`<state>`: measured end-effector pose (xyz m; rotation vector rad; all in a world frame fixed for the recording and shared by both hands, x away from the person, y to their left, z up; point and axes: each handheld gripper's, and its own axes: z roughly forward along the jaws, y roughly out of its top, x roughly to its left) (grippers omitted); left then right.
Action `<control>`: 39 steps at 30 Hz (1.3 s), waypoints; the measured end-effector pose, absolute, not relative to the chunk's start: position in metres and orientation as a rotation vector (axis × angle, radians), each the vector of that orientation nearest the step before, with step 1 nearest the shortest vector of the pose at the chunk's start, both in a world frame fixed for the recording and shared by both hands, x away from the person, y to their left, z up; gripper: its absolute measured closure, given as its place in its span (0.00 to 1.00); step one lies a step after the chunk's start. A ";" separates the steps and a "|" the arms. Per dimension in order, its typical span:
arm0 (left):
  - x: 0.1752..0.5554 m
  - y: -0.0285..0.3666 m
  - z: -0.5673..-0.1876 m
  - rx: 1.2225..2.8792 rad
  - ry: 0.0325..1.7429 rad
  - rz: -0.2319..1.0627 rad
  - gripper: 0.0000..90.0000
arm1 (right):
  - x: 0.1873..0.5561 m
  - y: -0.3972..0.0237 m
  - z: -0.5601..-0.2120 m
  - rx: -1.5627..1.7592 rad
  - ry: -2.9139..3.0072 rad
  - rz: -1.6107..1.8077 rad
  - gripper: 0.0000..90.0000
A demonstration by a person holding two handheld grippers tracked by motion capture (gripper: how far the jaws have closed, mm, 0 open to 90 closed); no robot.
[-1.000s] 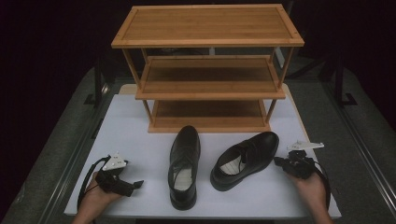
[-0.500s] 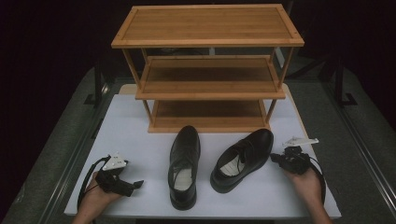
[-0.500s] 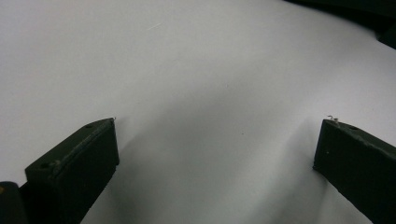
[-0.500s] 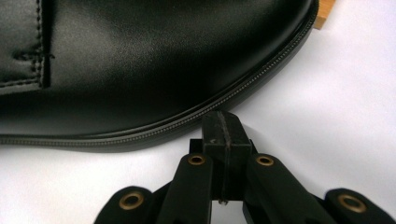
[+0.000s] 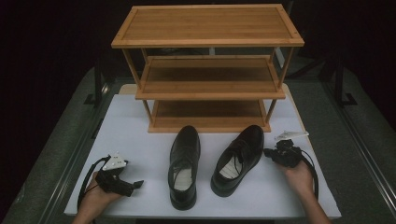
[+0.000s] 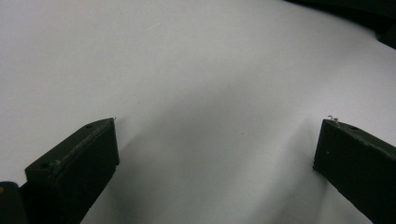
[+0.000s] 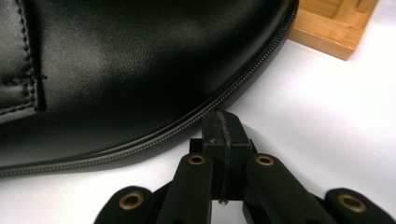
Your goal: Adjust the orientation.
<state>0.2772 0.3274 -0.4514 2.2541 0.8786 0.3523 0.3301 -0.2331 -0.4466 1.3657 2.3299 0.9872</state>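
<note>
A person stands at a white counter (image 5: pixel 140 126) with a gripper in each hand; the right gripper (image 5: pixel 267 152) lies low on the counter at the right, its fingers clenched together with nothing between them, their joined tip pressed against the welt along the sole of the right black leather shoe (image 5: pixel 238 158); in the right gripper view the closed fingers (image 7: pixel 223 135) meet that stitched edge of the shoe (image 7: pixel 130 70), with a corner of the wooden rack (image 7: pixel 336 28) just behind; this shoe lies on the counter in front of the rack, toe toward the rack and angled a little to the right, heel nearest the person; the left black shoe (image 5: pixel 184 163) sits just beside it to the left, apart from it, toe pointing straight at the three-tier bamboo shoe rack (image 5: pixel 208 42), which stands at the far part of the counter; the left gripper (image 5: pixel 137 185) rests near the front left of the counter, well apart from both shoes; its fingers (image 6: pixel 74 163) are released, spread wide over bare white counter (image 6: pixel 196 70) with nothing between them.
</note>
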 end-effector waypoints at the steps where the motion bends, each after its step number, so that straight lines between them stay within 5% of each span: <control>1: 0.277 0.327 -0.451 2.254 0.878 0.352 0.00 | 0.331 -0.231 -0.447 1.360 2.333 0.985 1.00; 28: 0.277 0.327 -0.452 2.250 0.879 0.354 0.00 | 0.358 -0.183 -0.442 1.255 2.400 0.987 1.00; 39: 0.277 0.327 -0.451 2.253 0.878 0.353 0.00 | 0.323 -0.196 -0.434 1.210 2.409 1.040 1.00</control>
